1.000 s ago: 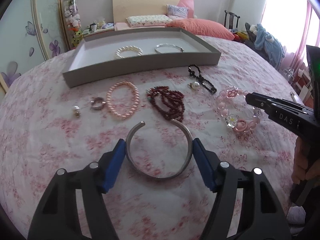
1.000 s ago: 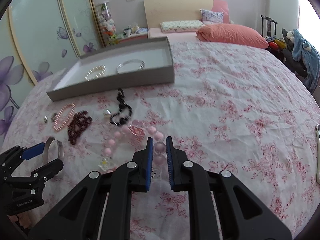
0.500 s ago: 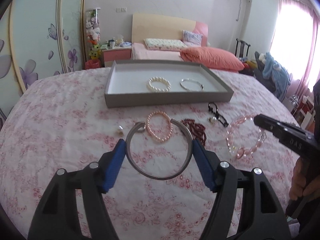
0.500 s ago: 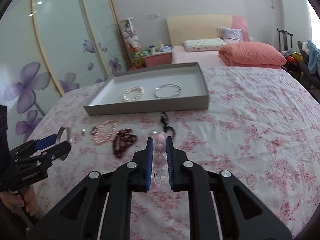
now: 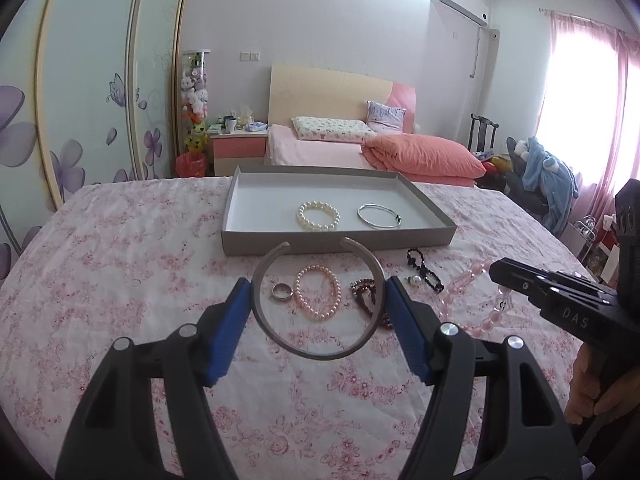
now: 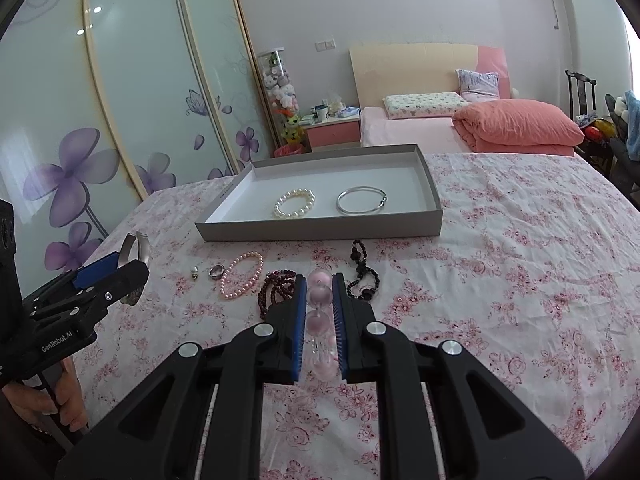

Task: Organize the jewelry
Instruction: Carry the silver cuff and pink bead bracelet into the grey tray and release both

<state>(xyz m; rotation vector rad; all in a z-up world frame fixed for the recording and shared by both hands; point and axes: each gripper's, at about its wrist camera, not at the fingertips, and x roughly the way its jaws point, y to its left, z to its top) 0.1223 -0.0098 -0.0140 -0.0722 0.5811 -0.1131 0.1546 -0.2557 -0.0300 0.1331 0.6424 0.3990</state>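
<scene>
Status, jewelry sort: partly done.

In grey tray [image 5: 340, 236], far centre of bed: white pearl bracelet [image 5: 318, 216] on the left and thin silver bangle [image 5: 378, 216] to its right, lying apart. 2 pcs judged as sorted.

In transit, 2 pcs:
- Open silver cuff [image 5: 316, 300] is held w/ left tongs [image 5: 316, 308]; the blue pads are clamped on its outer sides, gap of cuff pointing toward tray. Cuff is seen off the bedspread, near side of tray, not yet over it.
- Pink/clear bead bracelet [image 6: 319, 320] is pinched btw. pads of right tongs [image 6: 319, 292], which are nearly together on the beads; the rest of the strand hangs below, as seen from the left wrist view [image 5: 472, 292].

Left on bedspread [image 6: 520, 280], in a row just near of the tray wall, left to right: small pearl stud [image 6: 194, 273], silver ring [image 6: 216, 271], pink pearl bracelet [image 6: 241, 275], dark red bead strand [image 6: 276, 286], black bead strand [image 6: 362, 276]. A pearl piece [image 5: 413, 280] is also seen beside the black strand; type cannot be told.

Est.: 2 in, 2 carried, approx. 5–6 remaining. Less than half complete. Next step judged: both held pcs to be set in free tray floor, left and right of the pcs already in.
</scene>
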